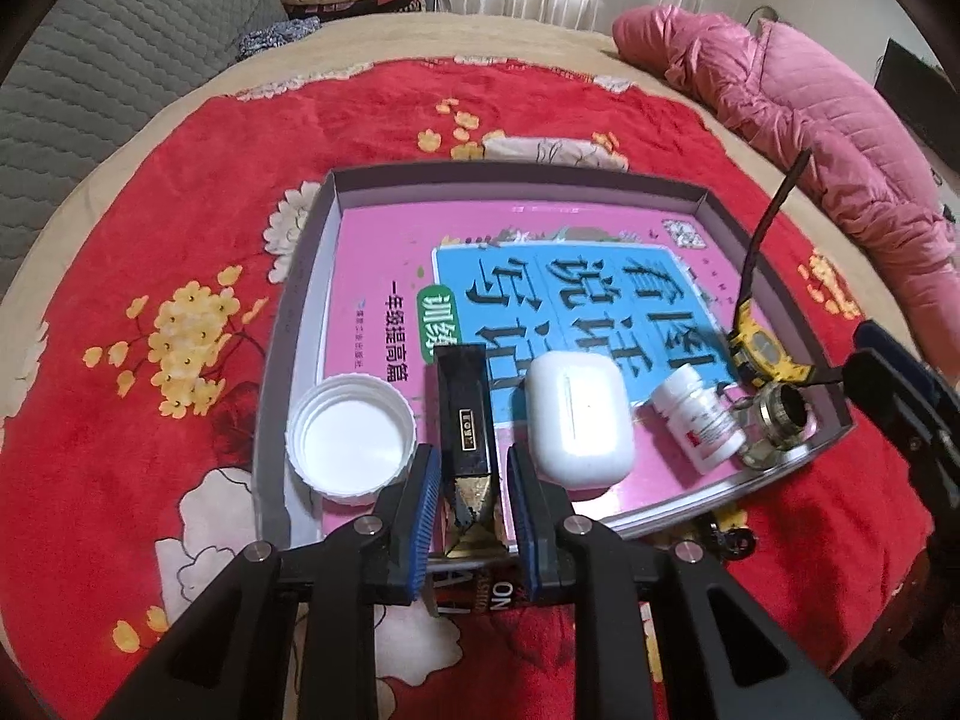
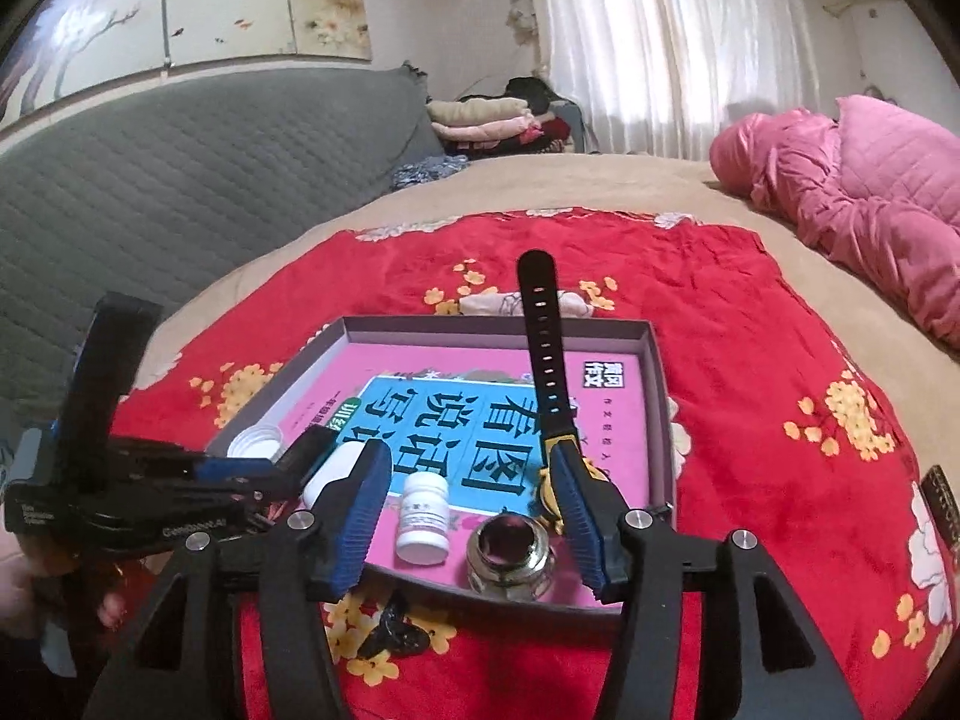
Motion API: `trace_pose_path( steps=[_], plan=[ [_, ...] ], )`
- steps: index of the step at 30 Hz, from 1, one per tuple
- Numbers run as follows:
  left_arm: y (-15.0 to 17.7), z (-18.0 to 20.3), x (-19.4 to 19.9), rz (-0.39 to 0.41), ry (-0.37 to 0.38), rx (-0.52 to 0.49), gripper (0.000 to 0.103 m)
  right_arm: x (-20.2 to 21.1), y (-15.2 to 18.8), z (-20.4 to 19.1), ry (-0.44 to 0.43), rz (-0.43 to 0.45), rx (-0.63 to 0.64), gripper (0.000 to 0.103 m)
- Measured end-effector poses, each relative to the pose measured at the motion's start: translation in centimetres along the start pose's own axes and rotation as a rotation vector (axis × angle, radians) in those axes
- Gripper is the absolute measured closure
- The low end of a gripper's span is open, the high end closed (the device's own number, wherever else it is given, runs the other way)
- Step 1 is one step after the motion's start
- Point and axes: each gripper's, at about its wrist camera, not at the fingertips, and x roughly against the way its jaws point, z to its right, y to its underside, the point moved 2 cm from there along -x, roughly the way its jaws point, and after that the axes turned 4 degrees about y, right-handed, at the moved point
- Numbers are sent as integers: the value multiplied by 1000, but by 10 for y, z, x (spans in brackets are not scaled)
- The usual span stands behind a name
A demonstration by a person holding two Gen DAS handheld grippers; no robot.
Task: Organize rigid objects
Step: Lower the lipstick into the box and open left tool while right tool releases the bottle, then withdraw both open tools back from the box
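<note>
We angle the left gripper [image 1: 468, 480] steeply down, clamped on a black-and-gold bar [image 1: 463, 420] over the grey tray [image 1: 300, 324]. Our right gripper [image 2: 468, 510] gapes empty above the glass jar [image 2: 510, 558]. Red floral blanket [image 2: 750, 372] covers the bed.

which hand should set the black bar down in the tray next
Left. The left gripper already has its jaws shut on the black bar, over the tray. The right gripper is open and empty.

Red floral blanket [image 1: 180, 228], pink-and-blue book [image 1: 540, 276], white cap [image 1: 351, 441], yellow-black watch [image 1: 765, 354]
</note>
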Motion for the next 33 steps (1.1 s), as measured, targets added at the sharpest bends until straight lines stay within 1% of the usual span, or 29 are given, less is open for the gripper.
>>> trace_pose_path(
  steps=[3, 6, 11, 16, 17, 18, 20, 22, 24, 29, 32, 33],
  plan=[
    [0, -2, 15, 37, 20, 4, 80, 6, 1, 3, 6, 6, -10, 45],
    [5, -3, 27, 48, 36, 1, 80, 12, 4, 4, 7, 5, -27, 44],
    [15, -3, 36, 46, 53, -3, 79, 18, 10, -2, -4, -15, -25, 43],
    [25, -1, 37, 31, 68, 13, 79, 22, 23, -13, -17, -57, 2, 42],
    [26, 0, 37, 30, 72, 14, 75, 23, 27, -15, -20, -69, 8, 42],
    [28, 2, 37, 24, 79, 17, 68, 22, 29, -16, -20, -79, 11, 42],
    [32, 5, 37, 11, 99, 21, 58, 23, 35, -16, -23, -102, 12, 42],
    [36, 12, 37, 1, 110, 5, 57, 22, 39, -16, -20, -119, 19, 42],
    [40, 18, 34, -17, 102, -12, 57, 22, 42, -17, -13, -133, 29, 42],
    [47, 24, 24, -47, 71, 26, 57, 22, 50, -15, -6, -157, 36, 42],
    [47, 26, 14, -84, 54, 44, 57, 19, 53, -14, -4, -171, 42, 42],
    [47, 27, 10, -99, 57, 52, 55, 19, 54, -14, -5, -174, 42, 42]
  ],
)
